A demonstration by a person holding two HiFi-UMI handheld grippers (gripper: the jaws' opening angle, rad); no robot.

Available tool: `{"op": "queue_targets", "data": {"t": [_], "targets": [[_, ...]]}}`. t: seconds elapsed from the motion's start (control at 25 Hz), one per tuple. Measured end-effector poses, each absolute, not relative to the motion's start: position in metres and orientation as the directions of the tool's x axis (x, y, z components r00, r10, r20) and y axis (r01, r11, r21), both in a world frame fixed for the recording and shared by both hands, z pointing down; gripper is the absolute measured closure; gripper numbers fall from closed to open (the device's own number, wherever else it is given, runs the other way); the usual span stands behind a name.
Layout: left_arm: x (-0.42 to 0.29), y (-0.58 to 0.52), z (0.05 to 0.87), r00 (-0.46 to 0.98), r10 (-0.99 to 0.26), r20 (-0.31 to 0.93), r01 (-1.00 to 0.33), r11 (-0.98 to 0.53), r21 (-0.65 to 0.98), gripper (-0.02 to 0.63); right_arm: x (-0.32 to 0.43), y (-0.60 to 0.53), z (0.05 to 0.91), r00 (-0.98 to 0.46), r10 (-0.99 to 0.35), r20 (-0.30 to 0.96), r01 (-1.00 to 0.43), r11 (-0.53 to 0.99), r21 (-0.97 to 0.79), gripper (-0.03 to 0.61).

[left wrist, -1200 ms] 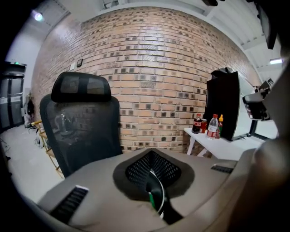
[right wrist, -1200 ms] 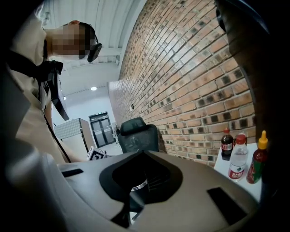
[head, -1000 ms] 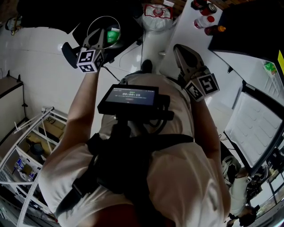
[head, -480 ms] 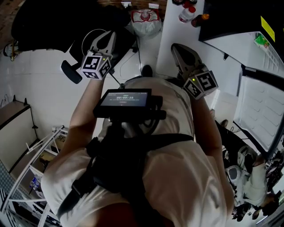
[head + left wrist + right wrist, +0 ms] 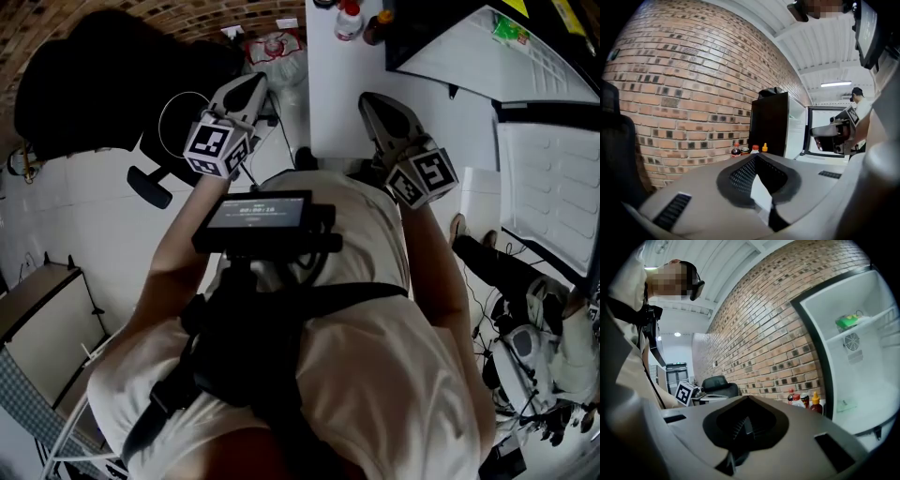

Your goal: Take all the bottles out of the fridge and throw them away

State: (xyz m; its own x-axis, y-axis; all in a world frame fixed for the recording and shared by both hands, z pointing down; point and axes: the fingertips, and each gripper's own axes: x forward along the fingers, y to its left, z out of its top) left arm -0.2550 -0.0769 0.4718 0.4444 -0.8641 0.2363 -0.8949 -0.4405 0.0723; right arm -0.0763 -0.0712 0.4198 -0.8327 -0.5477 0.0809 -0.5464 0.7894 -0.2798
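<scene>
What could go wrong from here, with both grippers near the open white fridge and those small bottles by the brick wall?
1. The left gripper and right gripper are shut and empty; reaching in like that could topple the tightly clustered small capped bottles.
2. The open white fridge door stands near the right arm and could get bumped.
3. The green item on the fridge shelf is too small to identify and might be missed.
</scene>
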Motion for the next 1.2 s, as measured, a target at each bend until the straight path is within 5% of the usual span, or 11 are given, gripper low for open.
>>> {"op": "queue_targets", "data": {"t": [1.2], "targets": [[0.014, -0.124, 0.442, 0.73, -0.645, 0.225, -0.677, -0.729, 0.106, 0.612, 0.146, -0.12, 0.412, -0.677, -0.734, 0.041, -0.709, 0.637, -0.302, 0.574]]}}
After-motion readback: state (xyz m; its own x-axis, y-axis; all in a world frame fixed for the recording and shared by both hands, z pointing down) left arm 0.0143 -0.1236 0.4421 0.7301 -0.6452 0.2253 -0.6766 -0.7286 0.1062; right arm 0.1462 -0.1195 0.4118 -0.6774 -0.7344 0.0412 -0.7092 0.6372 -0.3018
